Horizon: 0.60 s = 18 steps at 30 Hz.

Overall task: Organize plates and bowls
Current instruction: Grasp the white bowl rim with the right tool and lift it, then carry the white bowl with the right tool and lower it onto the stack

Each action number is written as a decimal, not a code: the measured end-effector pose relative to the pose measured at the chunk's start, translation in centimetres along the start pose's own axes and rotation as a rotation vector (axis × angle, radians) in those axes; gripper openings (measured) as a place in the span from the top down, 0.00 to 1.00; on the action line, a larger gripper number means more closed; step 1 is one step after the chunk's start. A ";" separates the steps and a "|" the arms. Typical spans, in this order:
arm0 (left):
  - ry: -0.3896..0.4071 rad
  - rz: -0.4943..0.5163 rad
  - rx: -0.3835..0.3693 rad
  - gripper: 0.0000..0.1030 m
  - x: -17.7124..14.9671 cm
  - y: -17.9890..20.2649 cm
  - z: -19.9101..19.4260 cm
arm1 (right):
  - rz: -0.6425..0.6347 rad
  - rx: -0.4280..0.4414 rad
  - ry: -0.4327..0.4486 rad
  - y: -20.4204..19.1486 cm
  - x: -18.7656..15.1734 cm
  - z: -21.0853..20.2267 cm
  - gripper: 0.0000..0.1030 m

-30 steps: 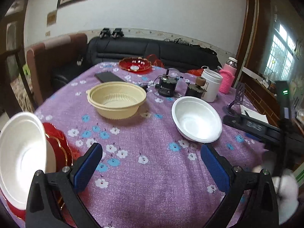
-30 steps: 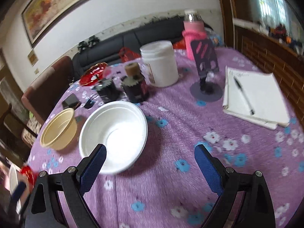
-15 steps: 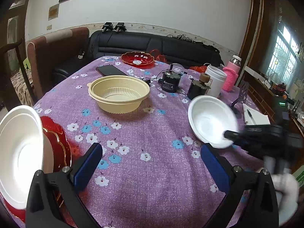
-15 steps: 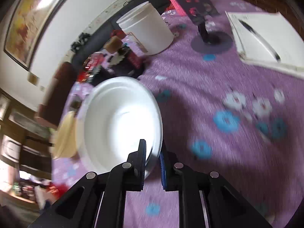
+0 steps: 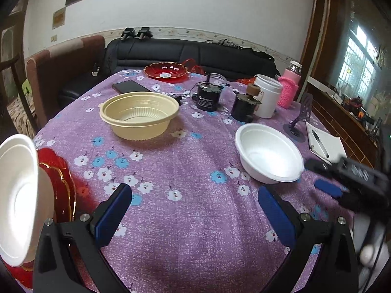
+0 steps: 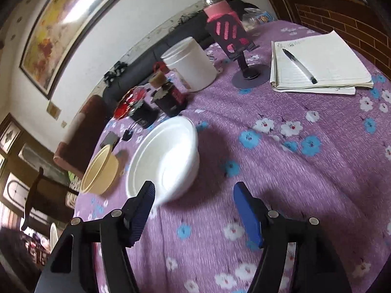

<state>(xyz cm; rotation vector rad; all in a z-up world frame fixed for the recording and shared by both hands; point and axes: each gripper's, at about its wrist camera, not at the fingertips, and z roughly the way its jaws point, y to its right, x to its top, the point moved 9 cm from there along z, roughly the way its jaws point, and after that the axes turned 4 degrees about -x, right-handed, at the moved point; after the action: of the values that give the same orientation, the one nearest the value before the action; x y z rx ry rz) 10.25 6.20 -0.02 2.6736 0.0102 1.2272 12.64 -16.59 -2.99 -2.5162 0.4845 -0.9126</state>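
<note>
Counting: 2 white bowls (image 5: 268,156), 1 cream bowl (image 5: 139,114), 2 red plates (image 5: 165,72).

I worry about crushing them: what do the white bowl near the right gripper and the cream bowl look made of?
White bowl: probably foam or thin disposable plastic; matte, plain, thin rolled rim. Cream bowl: likely molded plastic; slight sheen, fine ribbing on the wall.

Purple floral table (image 5: 190,219) bears bowls (image 5: 268,153), perhaps jars (image 5: 267,95).
</note>
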 end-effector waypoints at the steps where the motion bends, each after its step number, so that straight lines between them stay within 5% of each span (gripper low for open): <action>1: -0.003 0.005 -0.005 0.00 -0.1 0.1 0.1 | -0.004 0.000 -0.003 -0.2 0.4 0.7 0.31; 3: -0.006 0.009 -0.003 0.00 0.0 0.1 0.2 | -0.009 -0.019 0.000 -0.5 1.1 1.9 0.37; 5: -0.008 -0.004 -0.007 0.00 0.0 -0.1 0.3 | -0.008 -0.010 -0.009 -0.8 1.0 3.0 0.59; 6: -0.010 -0.013 -0.011 0.00 0.1 -0.3 0.3 | -0.007 0.002 -0.032 -1.0 0.6 3.9 0.79; 7: -0.015 -0.026 -0.018 0.00 0.1 -0.5 0.4 | -0.010 0.001 -0.040 -1.0 0.1 4.3 0.83; 11: -0.020 -0.070 -0.023 0.00 0.2 -1.3 0.4 | -0.002 0.059 -0.092 -1.4 -1.1 4.3 0.91; 18: -0.031 -0.129 -0.038 0.00 0.4 -2.4 0.6 | -0.031 0.200 -0.171 -3.3 -3.9 0.4 0.91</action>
<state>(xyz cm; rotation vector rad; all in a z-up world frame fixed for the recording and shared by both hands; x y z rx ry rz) 11.12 8.46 -0.57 2.6136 0.1504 1.1356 10.67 -11.97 -3.64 -2.3977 0.2859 -0.7111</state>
